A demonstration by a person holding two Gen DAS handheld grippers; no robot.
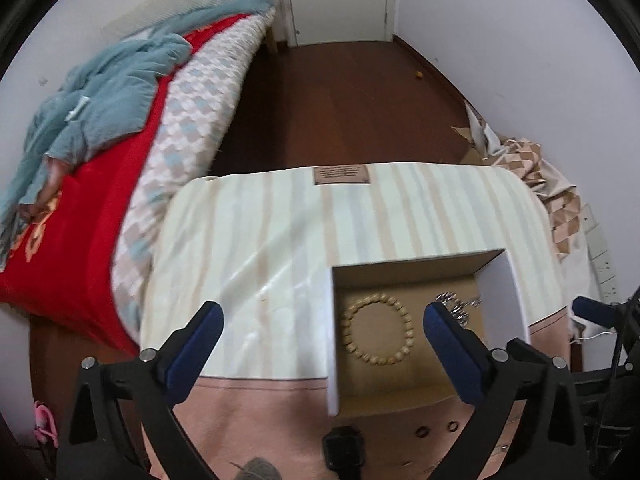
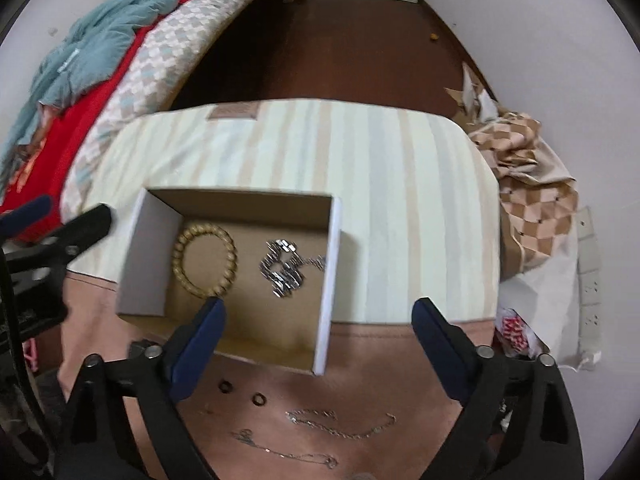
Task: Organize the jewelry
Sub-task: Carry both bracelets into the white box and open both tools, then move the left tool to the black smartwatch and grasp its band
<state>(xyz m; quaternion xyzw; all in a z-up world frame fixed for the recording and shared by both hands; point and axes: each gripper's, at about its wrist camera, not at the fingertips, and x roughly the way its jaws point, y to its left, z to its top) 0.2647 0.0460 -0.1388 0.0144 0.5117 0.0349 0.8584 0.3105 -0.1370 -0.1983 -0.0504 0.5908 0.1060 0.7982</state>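
1. Brown label patch [image 1: 340,175] at the far edge of the striped table cover [image 1: 248,240]; its print was too blurred to read. A red-and-white printed bag [image 2: 514,334] sat right of the table, lettering illegible.
2. Left gripper [image 1: 323,322] stood wide open, nothing between its blue pads; its right finger [image 1: 448,332] hung over the cardboard box [image 2: 334,248].
3. Right gripper [image 2: 318,322] was likewise wide open and empty above the box's near end.
4. Inside the box lay a tan beaded bracelet [image 2: 205,258] to the left and a silver link bracelet [image 2: 284,268] to the right, apart.
5. On the pink cloth nearer the camera: two dark rings [image 2: 242,393], two thin chains [image 2: 340,424] and a black watch [image 1: 344,450].
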